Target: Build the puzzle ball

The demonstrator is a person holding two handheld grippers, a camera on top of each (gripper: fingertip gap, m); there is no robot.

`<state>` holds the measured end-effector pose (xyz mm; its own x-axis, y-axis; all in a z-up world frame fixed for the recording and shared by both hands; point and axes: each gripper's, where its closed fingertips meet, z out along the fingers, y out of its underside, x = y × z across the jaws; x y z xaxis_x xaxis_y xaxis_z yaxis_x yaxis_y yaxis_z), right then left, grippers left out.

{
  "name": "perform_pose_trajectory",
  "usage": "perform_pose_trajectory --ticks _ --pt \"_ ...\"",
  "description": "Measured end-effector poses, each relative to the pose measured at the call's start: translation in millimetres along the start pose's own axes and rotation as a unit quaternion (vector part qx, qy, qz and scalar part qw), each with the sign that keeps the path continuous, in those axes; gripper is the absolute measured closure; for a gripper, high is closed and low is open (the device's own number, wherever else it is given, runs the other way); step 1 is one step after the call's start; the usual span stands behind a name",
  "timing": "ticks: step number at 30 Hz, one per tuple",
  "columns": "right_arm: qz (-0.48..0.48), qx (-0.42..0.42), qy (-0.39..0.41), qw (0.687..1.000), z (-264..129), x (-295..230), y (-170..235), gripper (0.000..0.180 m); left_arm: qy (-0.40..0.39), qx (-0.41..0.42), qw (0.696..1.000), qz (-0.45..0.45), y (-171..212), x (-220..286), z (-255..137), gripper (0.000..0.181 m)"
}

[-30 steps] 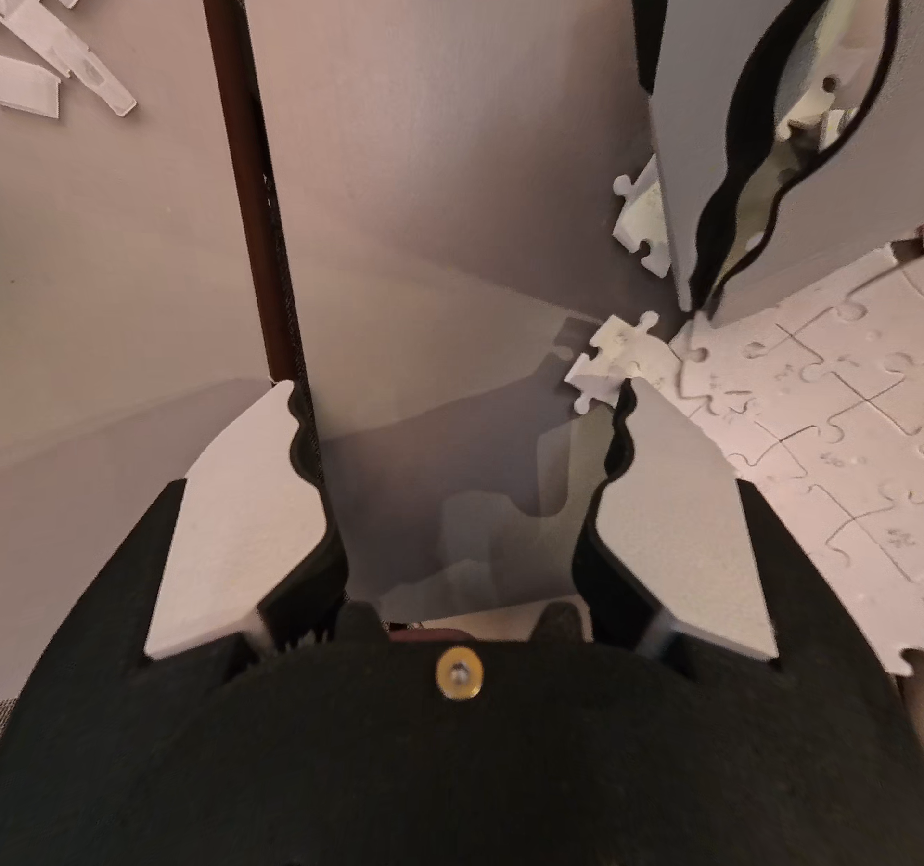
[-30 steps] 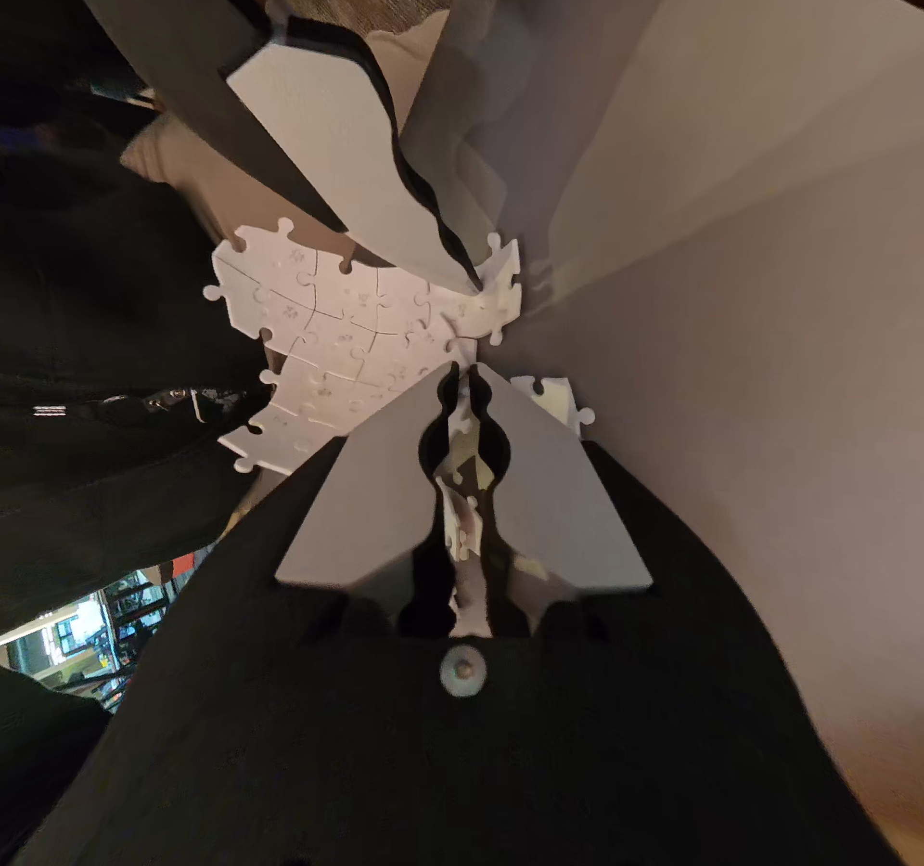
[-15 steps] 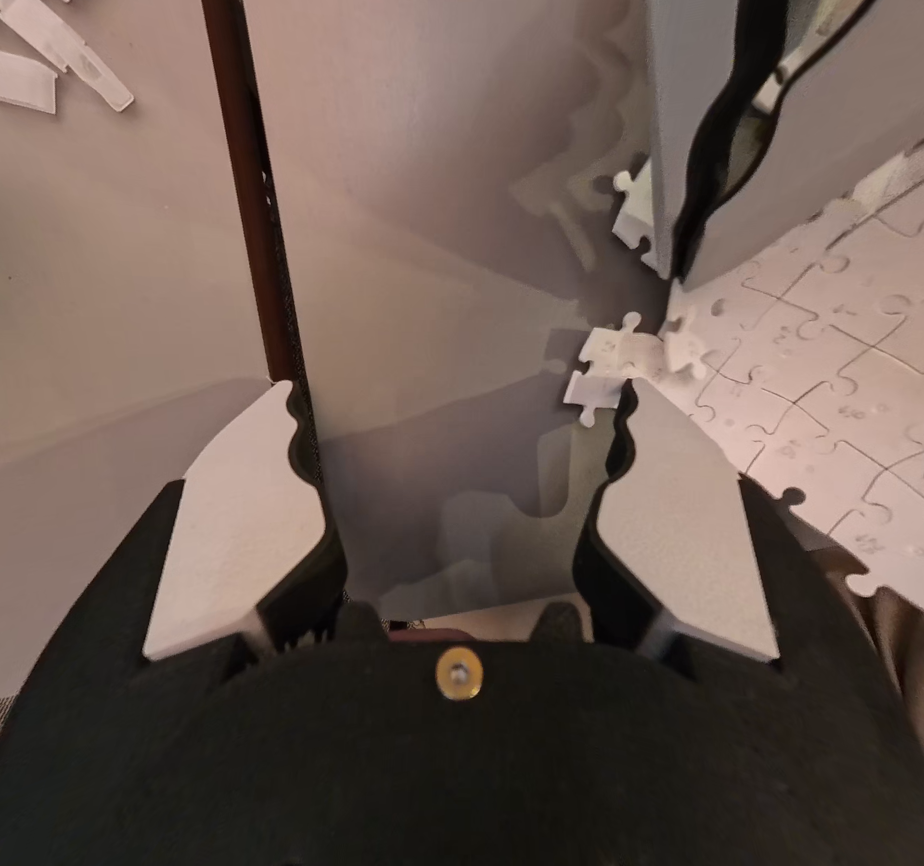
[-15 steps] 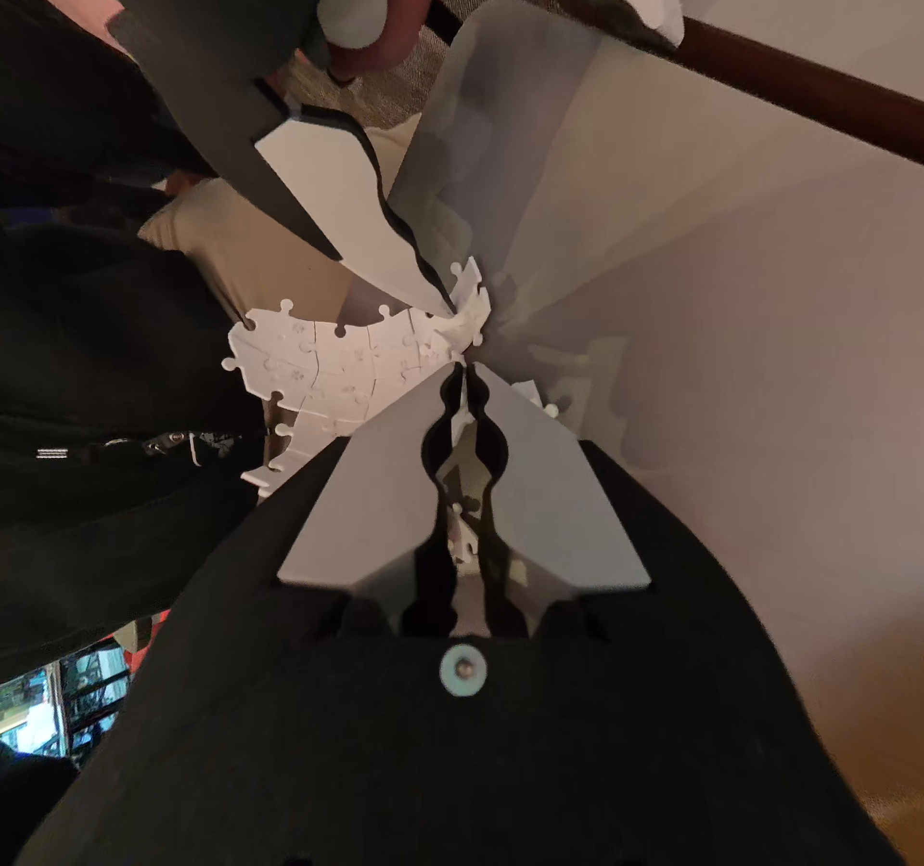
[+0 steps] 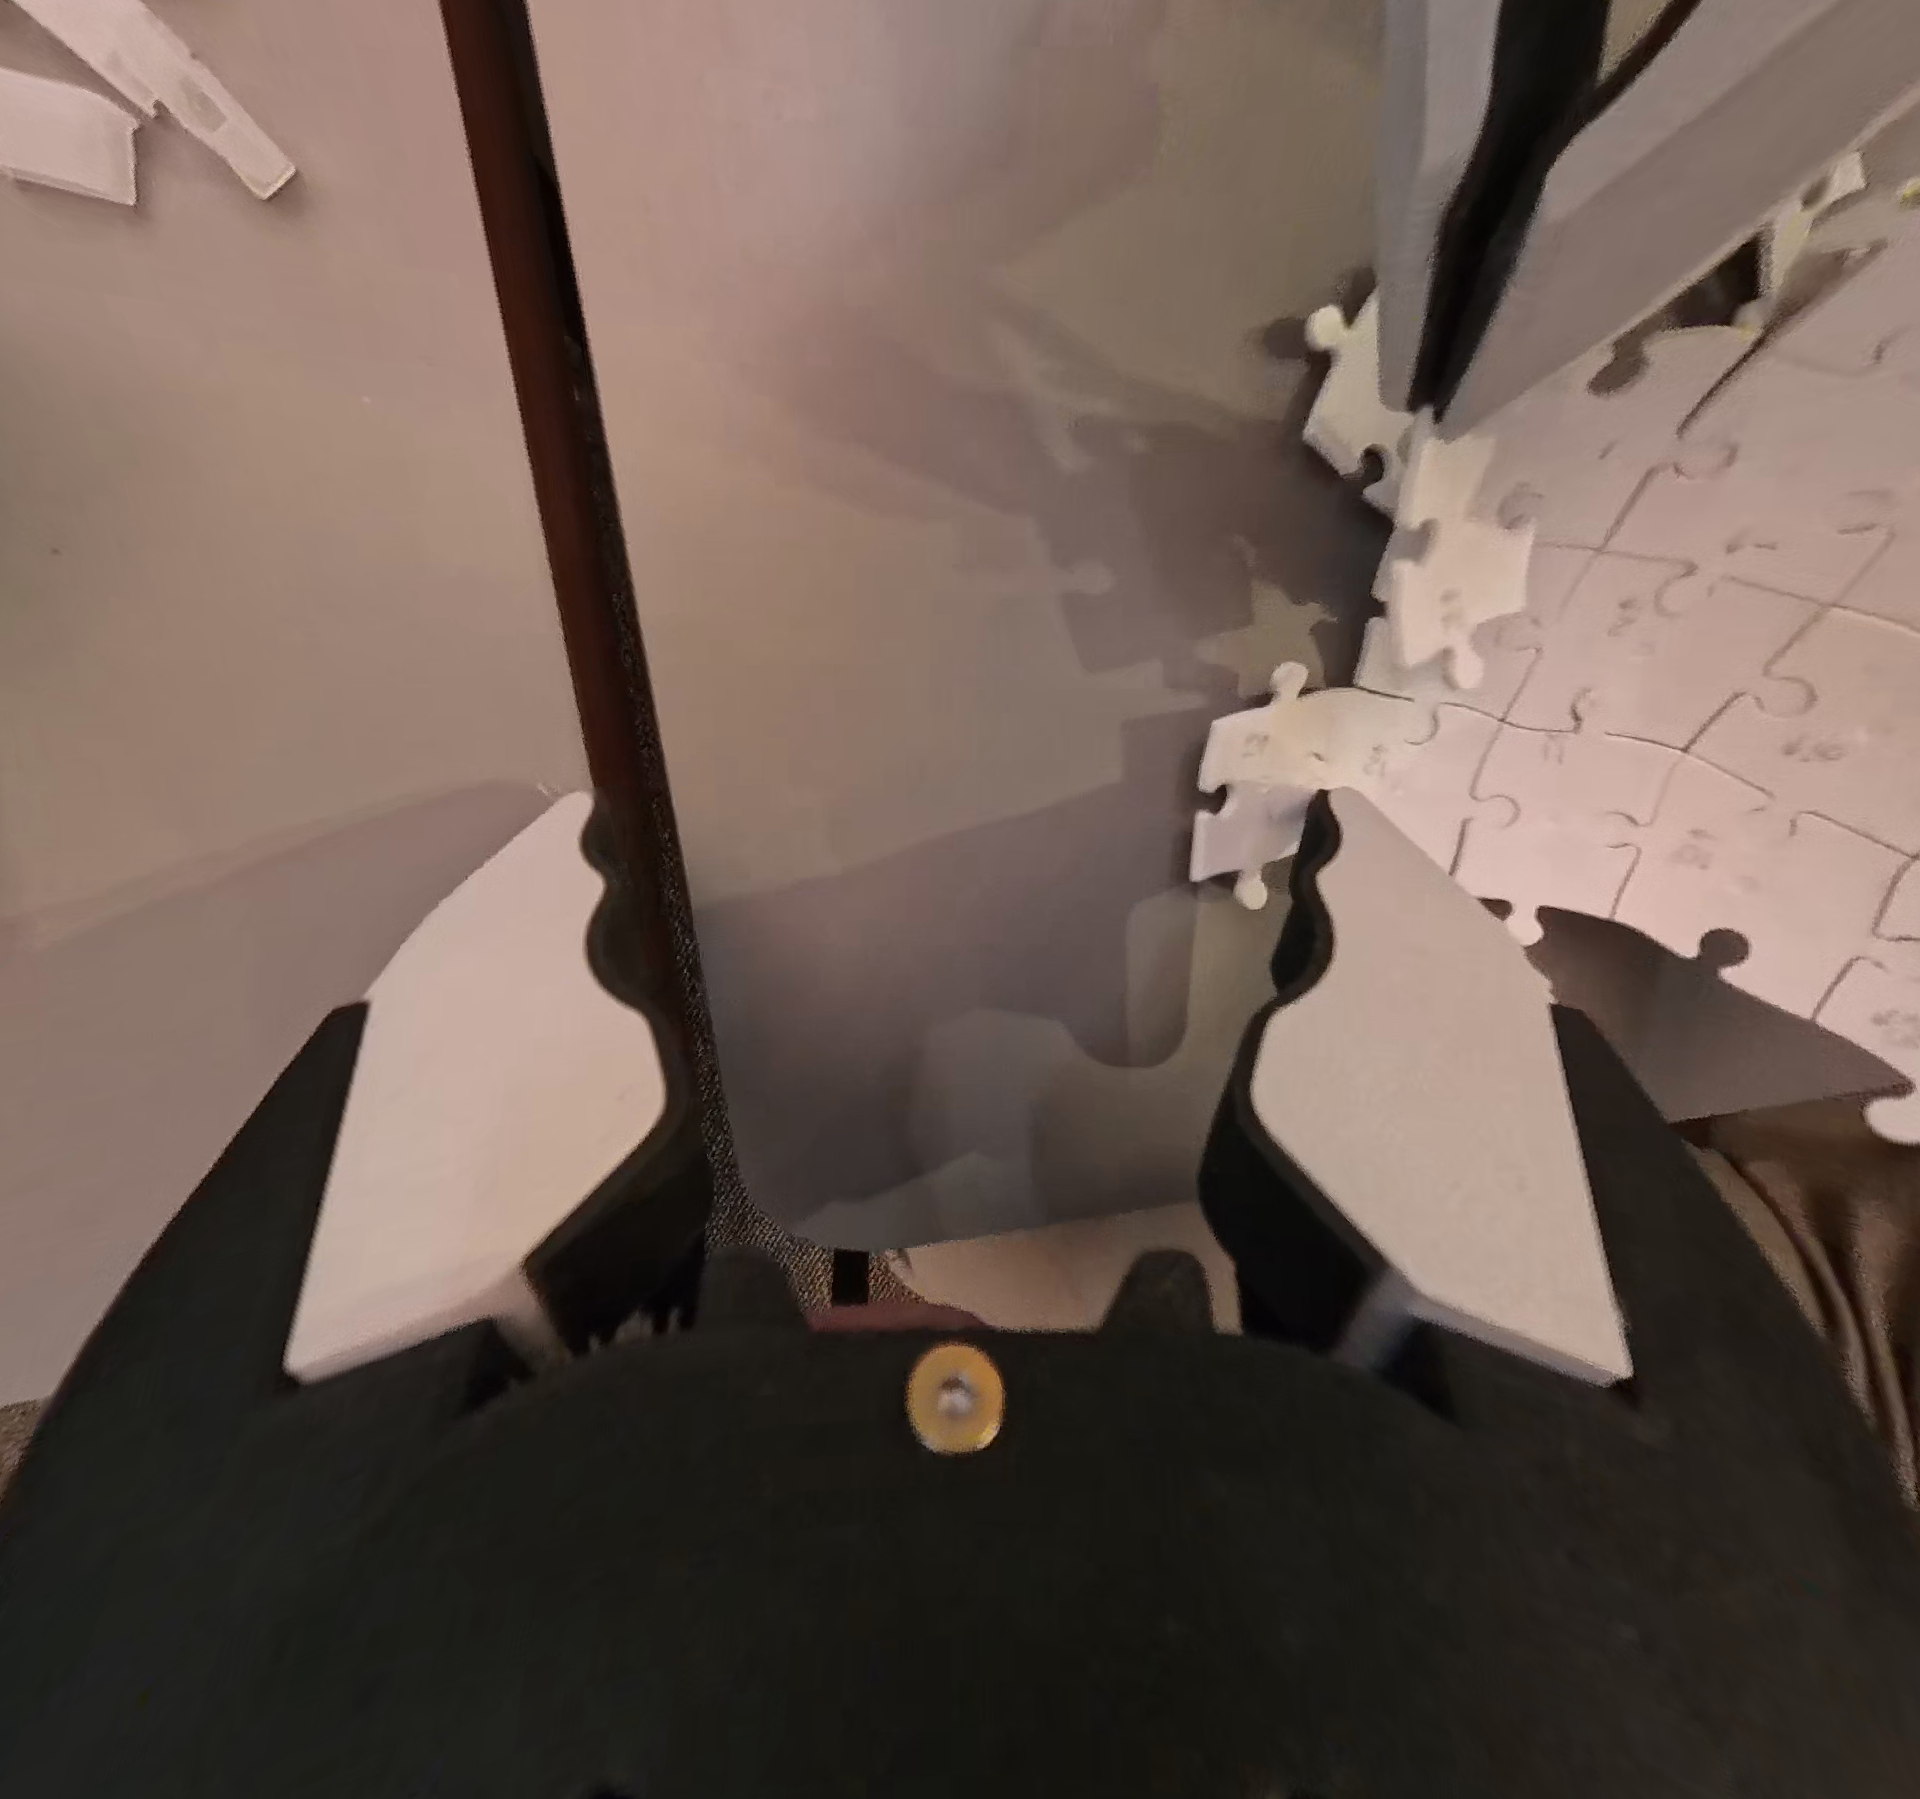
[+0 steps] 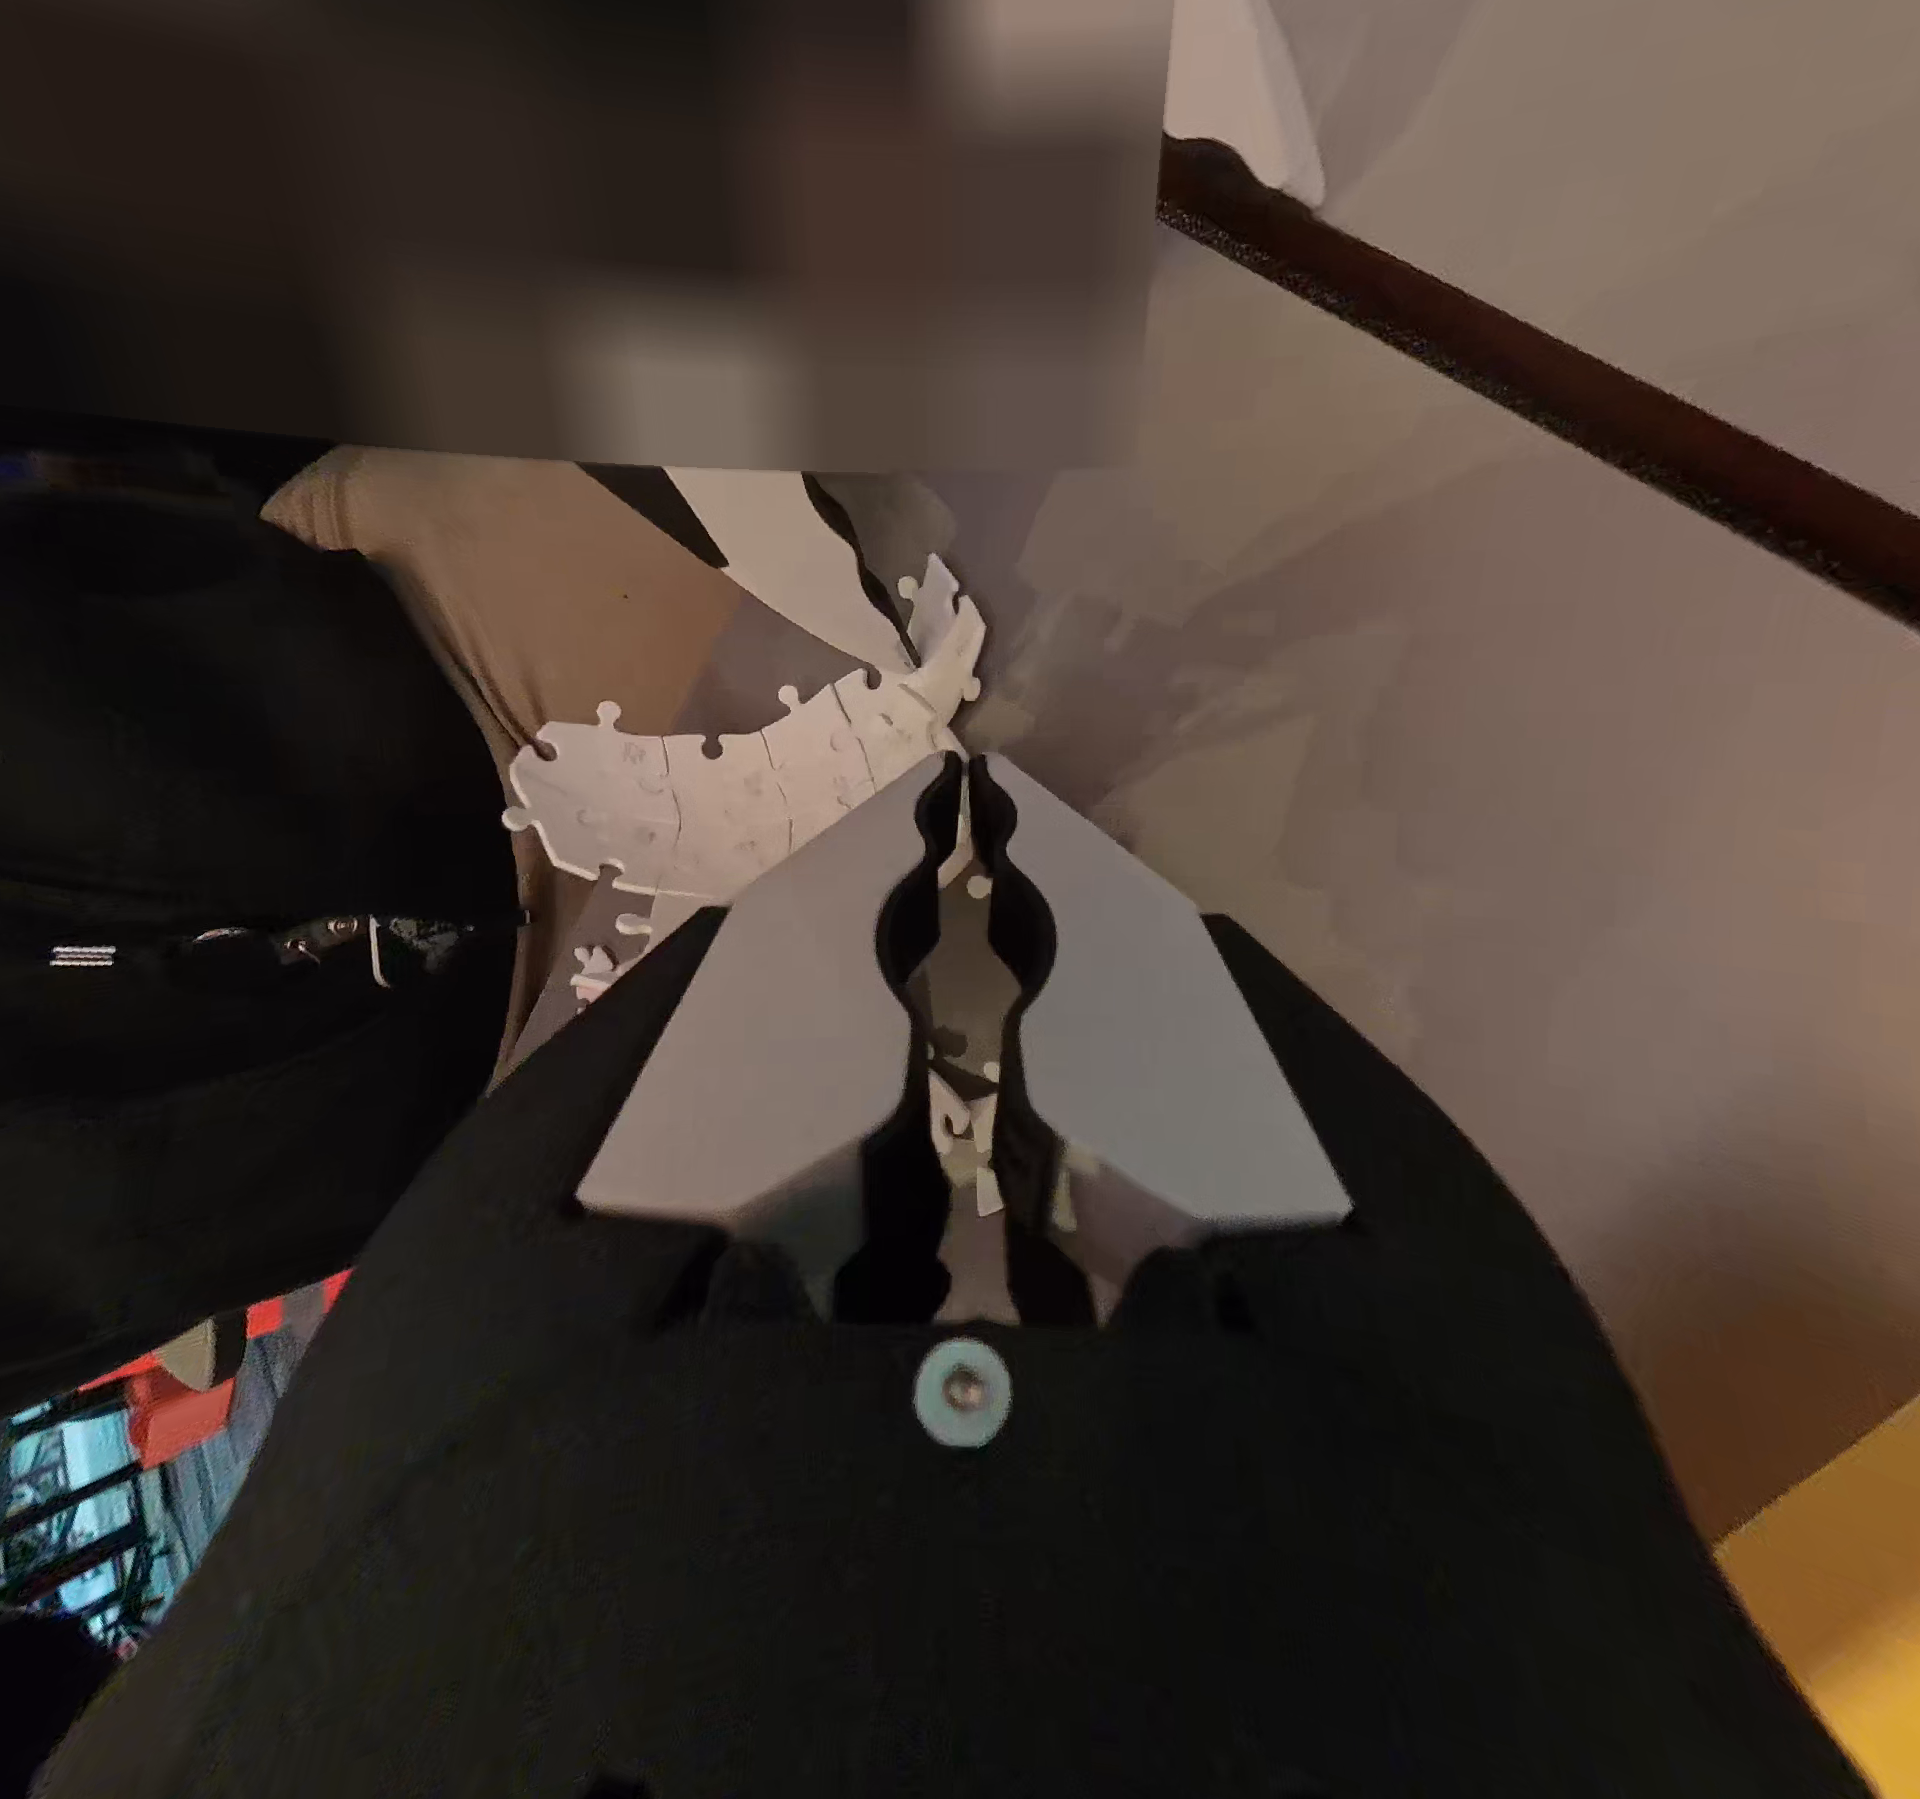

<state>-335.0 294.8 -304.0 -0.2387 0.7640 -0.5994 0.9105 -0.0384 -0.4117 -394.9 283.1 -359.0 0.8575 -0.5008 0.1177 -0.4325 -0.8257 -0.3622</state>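
Note:
The white puzzle sheet [image 5: 1683,710] of several joined pieces curves at the right of the left wrist view. It also shows in the right wrist view [image 6: 717,793], bent in an arc. My right gripper [image 6: 962,762] is shut on its edge, with piece parts showing between the jaws. It shows in the left wrist view [image 5: 1429,399], coming down from the top right. An edge piece [image 5: 1455,565] just under its tips stands tilted. My left gripper [image 5: 951,814] is open and empty. Its right fingertip [image 5: 1325,819] is against the sheet's corner piece [image 5: 1273,752].
A dark brown bar [image 5: 551,461] runs up the grey surface by my left gripper's left finger; it also shows in the right wrist view [image 6: 1558,378]. Clear plastic bits [image 5: 114,76] lie at the far left. A person in dark clothing [image 6: 229,814] is behind the sheet. The dark brown bar [image 5: 551,461] lies around 6 cm away from my left fingertips.
My right gripper has swung with the puzzle sheet, which now bends more edge-on in its view. In the left wrist view the sheet has shifted up and an edge piece has tilted. My left gripper stays open.

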Motion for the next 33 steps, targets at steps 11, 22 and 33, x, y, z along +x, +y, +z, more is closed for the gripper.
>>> perform_pose_trajectory --ticks 11,22,33 --pt "-0.004 -0.045 -0.013 0.999 5.2 3.8 4.1 0.180 -0.036 -0.005 0.999 0.024 -8.8 -18.0 -4.6 0.060" --pt "-0.003 -0.079 -0.019 0.997 17.0 -1.5 11.2 0.180 -0.033 -0.005 0.999 0.029 -13.5 -15.9 -2.1 0.061" --pt "0.092 0.135 0.068 0.984 -14.4 21.3 -5.6 0.180 -0.034 -0.005 0.999 0.022 -8.0 -15.9 -4.3 0.062"
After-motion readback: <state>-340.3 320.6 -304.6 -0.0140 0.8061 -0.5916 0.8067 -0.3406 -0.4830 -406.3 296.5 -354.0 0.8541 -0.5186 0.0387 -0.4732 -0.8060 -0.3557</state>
